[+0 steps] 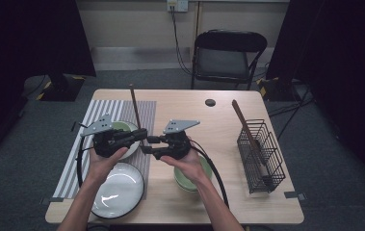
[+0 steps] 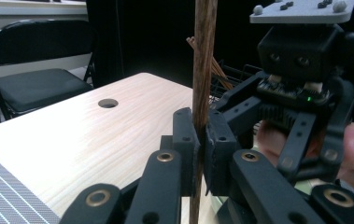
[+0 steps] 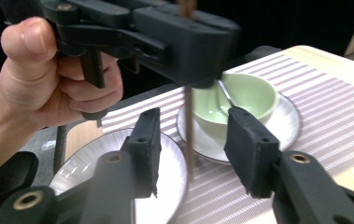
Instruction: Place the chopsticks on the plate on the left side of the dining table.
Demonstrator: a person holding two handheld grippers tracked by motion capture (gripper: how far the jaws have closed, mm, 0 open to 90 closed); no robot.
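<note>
A long brown wooden stick [image 1: 135, 103] stands nearly upright over the striped placemat [image 1: 98, 110]. My left gripper [image 1: 144, 134] is shut on it; in the left gripper view the pads [image 2: 184, 140] pinch the stick [image 2: 204, 56] from both sides. My right gripper [image 1: 146, 145] faces it from the right, slightly lower. In the right gripper view its jaws stand apart on either side of the stick's lower part [image 3: 188, 121], and the pads [image 3: 251, 149] do not touch it.
Behind the stick, a pale green bowl [image 3: 247, 95] sits on a white saucer [image 3: 286, 116]. A white plate [image 1: 120, 190] lies near the front edge and another green bowl [image 1: 189, 180] under my right hand. A wire basket [image 1: 262, 154] at the right holds a second wooden stick [image 1: 245, 122].
</note>
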